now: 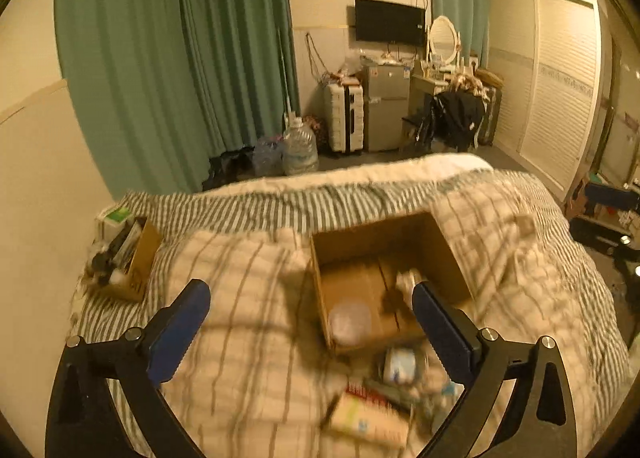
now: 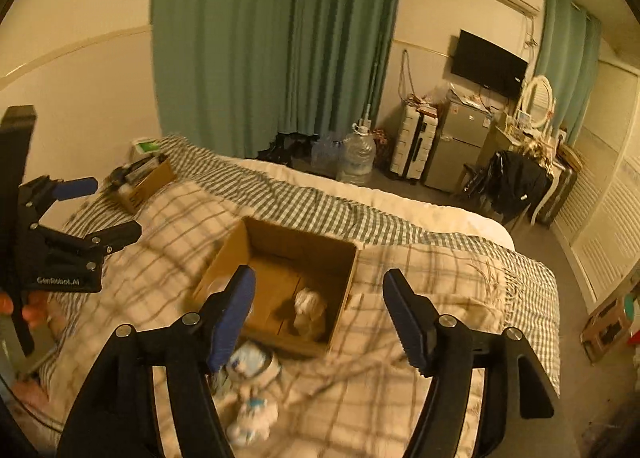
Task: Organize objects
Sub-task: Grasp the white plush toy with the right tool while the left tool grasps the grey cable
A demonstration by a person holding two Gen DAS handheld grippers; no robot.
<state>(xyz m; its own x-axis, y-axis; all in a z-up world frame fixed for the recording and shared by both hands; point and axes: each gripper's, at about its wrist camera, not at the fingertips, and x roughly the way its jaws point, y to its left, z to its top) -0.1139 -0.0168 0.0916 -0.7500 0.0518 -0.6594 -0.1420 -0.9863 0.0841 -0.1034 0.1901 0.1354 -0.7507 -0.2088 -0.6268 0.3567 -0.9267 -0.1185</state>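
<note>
1. The left gripper [image 1: 311, 300] hangs over the bed with its blue-padded jaws spread wide and nothing between them; in the right wrist view it shows at 9 o'clock [image 2: 106, 210], held by a hand [image 2: 30, 308].
2. The right gripper [image 2: 318, 288] is likewise spread wide and holds nothing, poised above the near edge of the box.
3. An open brown cardboard box [image 1: 384, 242] sits on the cream plaid blanket [image 1: 240, 298] near the middle of the bed, flaps gone from sight, its floor partly bare.
4. Inside the box, a pale round lidded container [image 1: 349, 320] lies toward 7 o'clock and a crumpled whitish item [image 2: 310, 308] toward 4 o'clock in the right wrist view; blur hides what they are.
5. Just outside the box at 6 o'clock lie loose things on the blanket: a round white-and-blue packet [image 1: 400, 366], a flat pale carton with a red edge [image 1: 366, 418], and small white-and-blue packets [image 2: 256, 410].
6. At 10 o'clock, near the wall, a smaller brown cardboard box [image 1: 140, 262] stands stuffed with dark items, a green-and-white carton [image 1: 114, 216] just behind it.
7. Beyond the bed at 12 o'clock hang green curtains [image 1: 180, 58], with a clear water jug [image 1: 299, 146] on the floor below.
</note>
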